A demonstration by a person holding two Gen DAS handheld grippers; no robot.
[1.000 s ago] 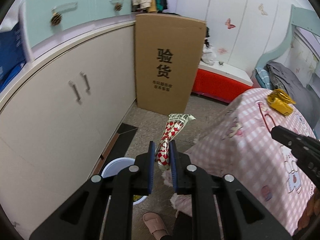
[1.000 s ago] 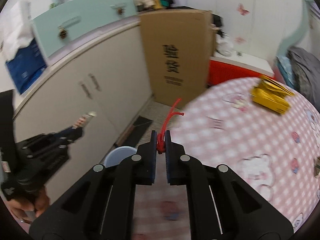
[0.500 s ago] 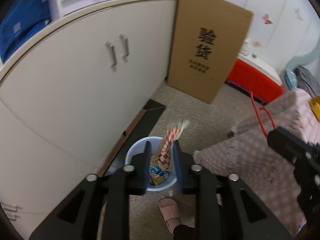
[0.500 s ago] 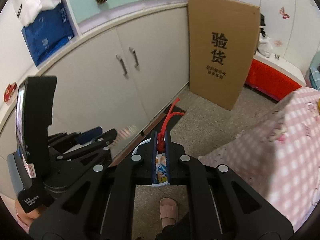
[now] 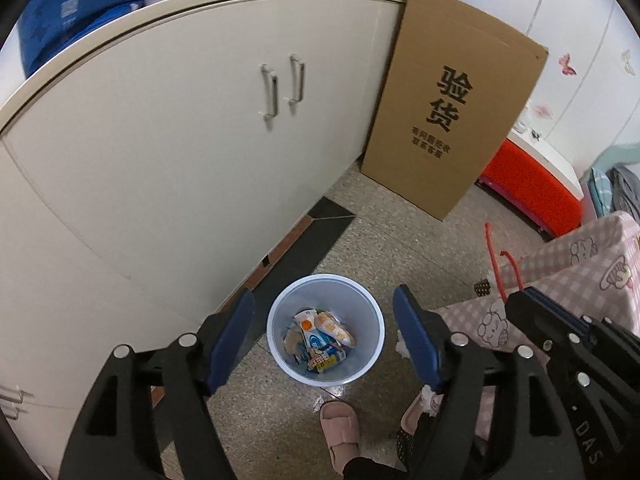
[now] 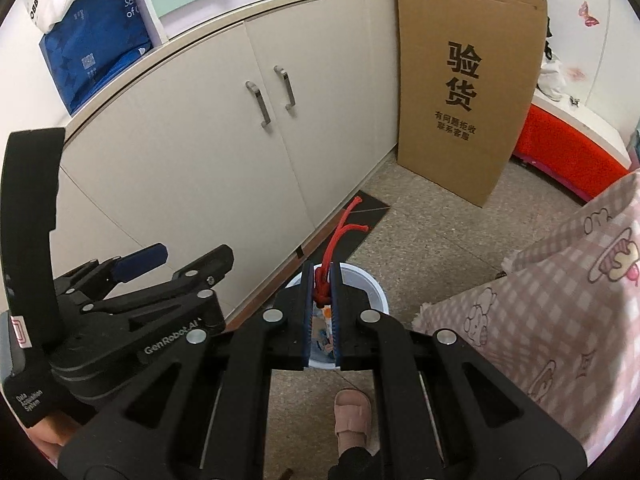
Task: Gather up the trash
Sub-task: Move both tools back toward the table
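A pale blue trash bin [image 5: 372, 340] stands on the floor by the cabinet, with several wrappers [image 5: 320, 340] inside. My left gripper [image 5: 323, 326] is open and empty right above the bin. My right gripper [image 6: 322, 300] is shut on a red knotted cord [image 6: 336, 240], held over the bin's rim [image 6: 372, 284]. The cord [image 5: 494, 256] and right gripper also show at the right of the left wrist view. The left gripper [image 6: 176, 258] shows at the left of the right wrist view.
White cabinet doors [image 5: 180, 152] run along the left. A tall cardboard box [image 5: 448, 120] leans at the back. A pink checked tablecloth [image 6: 560, 300] hangs at the right. The person's slippered feet [image 5: 340, 428] stand just behind the bin. A red box [image 5: 532, 184] sits farther back.
My left gripper opened over the bin and the red-checked wrapper it held is gone from its jaws. Both grippers swung from the table down toward the bin.
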